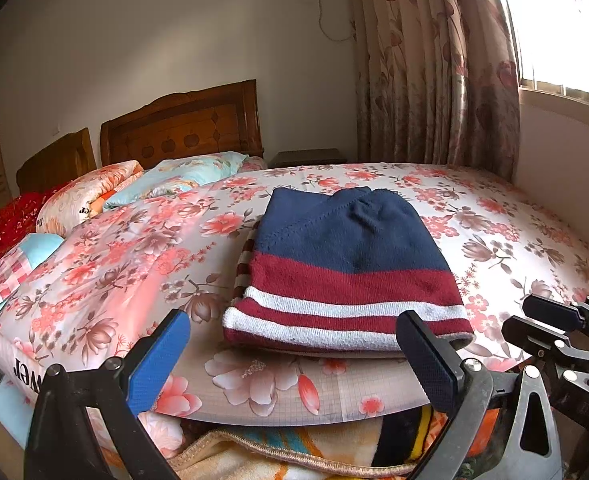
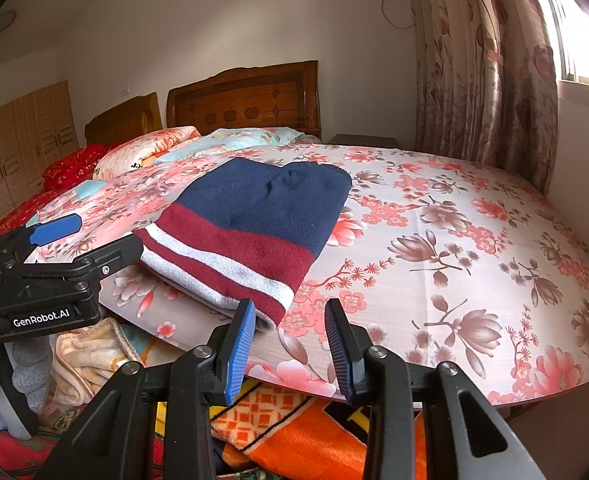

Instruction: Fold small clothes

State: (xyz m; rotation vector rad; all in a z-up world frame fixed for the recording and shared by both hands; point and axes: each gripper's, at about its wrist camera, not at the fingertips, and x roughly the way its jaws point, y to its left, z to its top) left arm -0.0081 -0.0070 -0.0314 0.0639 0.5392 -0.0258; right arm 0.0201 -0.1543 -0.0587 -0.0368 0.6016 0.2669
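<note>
A small knit sweater (image 1: pixel 346 268), navy on top with maroon and white stripes, lies folded flat on the floral bed sheet (image 1: pixel 494 216). It also shows in the right wrist view (image 2: pixel 262 224). My left gripper (image 1: pixel 294 356) is open and empty, just short of the sweater's near striped hem. My right gripper (image 2: pixel 290 344) is open and empty, at the sweater's near right corner, not touching it. The right gripper shows at the right edge of the left wrist view (image 1: pixel 554 320); the left gripper shows at the left of the right wrist view (image 2: pixel 82 240).
Folded floral quilts (image 1: pixel 106 188) and a blue pillow (image 1: pixel 198 168) lie by the wooden headboard (image 1: pixel 182 124). Colourful blankets (image 2: pixel 302 436) lie below the bed's front edge. Floral curtains (image 1: pixel 434 60) and a window stand at the far right.
</note>
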